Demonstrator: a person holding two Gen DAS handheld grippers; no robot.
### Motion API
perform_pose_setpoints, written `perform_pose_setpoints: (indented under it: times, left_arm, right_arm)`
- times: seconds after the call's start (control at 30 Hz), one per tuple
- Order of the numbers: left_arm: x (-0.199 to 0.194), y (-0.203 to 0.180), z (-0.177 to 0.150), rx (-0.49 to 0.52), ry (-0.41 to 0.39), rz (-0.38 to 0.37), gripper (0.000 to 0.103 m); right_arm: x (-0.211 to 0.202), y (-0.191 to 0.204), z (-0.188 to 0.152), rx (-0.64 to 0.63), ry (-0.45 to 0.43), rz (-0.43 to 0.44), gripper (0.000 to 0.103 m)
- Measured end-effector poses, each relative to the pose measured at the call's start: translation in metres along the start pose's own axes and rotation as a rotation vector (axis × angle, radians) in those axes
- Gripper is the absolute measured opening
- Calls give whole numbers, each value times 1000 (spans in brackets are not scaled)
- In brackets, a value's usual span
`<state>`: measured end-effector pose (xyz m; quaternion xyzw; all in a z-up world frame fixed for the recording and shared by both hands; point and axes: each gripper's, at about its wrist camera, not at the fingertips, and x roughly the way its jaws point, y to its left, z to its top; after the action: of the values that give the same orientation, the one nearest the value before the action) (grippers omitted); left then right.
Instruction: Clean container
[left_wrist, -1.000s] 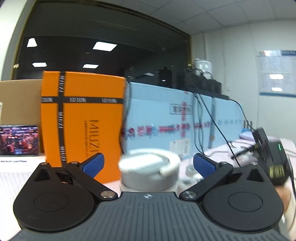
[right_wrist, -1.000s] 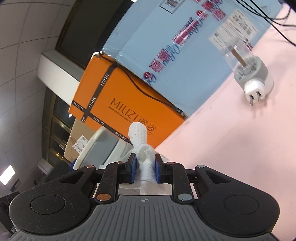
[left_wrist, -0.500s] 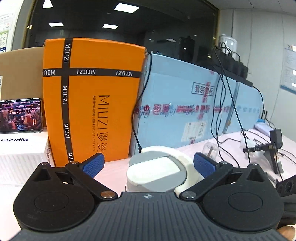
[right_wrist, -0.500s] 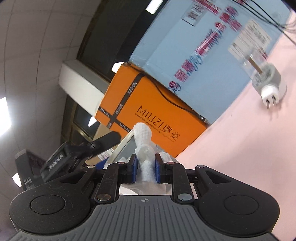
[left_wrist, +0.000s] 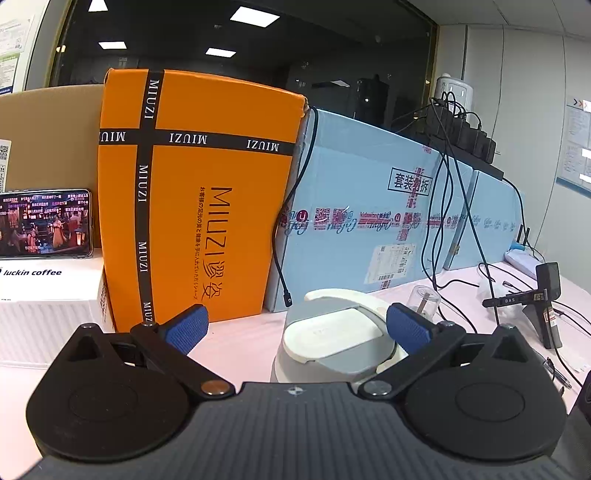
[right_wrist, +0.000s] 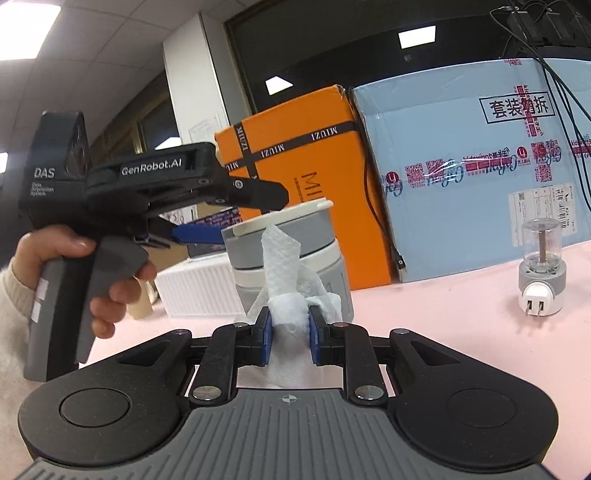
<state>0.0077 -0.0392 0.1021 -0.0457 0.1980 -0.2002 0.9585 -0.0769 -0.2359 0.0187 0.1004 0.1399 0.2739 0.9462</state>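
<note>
Right gripper (right_wrist: 289, 334) fingers pinched on a wad of paper towel (right_wrist: 286, 280), the upright grey container (right_wrist: 291, 258) on the pink table (right_wrist: 443, 332) dead ahead just beyond them, left gripper (left_wrist: 295, 330) fingers spread wide around its lidded top, nearer hand.

The pink table (right_wrist: 461, 332) carries the grey container (right_wrist: 291, 266), orange box (left_wrist: 199, 206), blue box (left_wrist: 369, 221) and plug-in lamp (right_wrist: 541, 273).

Two grippers (left_wrist: 297, 326) (right_wrist: 289, 334), one container (right_wrist: 288, 258), three boxes (left_wrist: 199, 206).
</note>
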Motion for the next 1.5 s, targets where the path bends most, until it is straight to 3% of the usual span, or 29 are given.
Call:
perform_pose_setpoints:
  times: [0.23,0.47,0.7,1.2,1.5]
  left_arm:
    - [0,-10,-2,34,-14,9,103]
    - [0,-14,-2,58,-25,22,103]
    - [1,-8,-2,35,-21,2,103]
    - [2,-8,-2,37,-28,8,103]
    - [1,-9,-3,42,-26,-2,103]
  right_arm:
    - [17,-5,-6,-22,183,-55,19]
    - [-6,2,3,-10,71,-54,14]
    - [-31,15,23,-16,-122,-79,13]
    - [3,19,-3,-129,100,-147,13]
    - [27,12,-14,-115,257,-160,13]
